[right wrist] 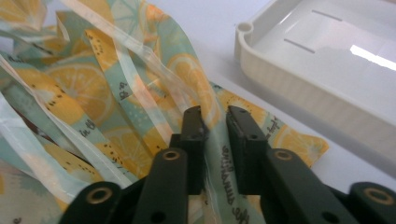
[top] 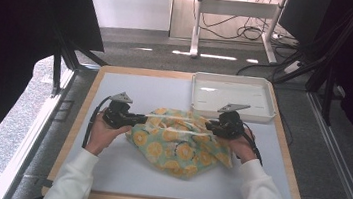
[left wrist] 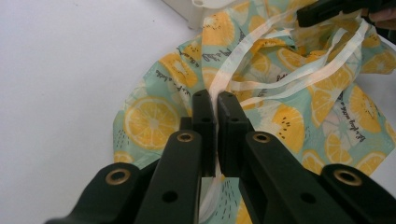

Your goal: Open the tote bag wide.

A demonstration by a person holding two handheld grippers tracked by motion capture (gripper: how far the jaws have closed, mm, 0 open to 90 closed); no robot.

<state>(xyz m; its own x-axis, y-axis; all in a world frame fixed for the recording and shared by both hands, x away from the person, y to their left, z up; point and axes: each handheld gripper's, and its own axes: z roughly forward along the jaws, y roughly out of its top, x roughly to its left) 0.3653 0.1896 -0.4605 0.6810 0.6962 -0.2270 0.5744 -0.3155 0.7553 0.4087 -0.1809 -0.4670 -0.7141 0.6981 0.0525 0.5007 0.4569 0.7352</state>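
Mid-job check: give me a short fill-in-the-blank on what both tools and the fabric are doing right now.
1. The crumpled mint-green cloth with a ____ print lies on the grey table mat.
2. The left tool is ____ on a pale strap of the cloth.
3. The empty white plastic tray sits nearest the ____ tool.

Missing words: lemon-slice; shut; right
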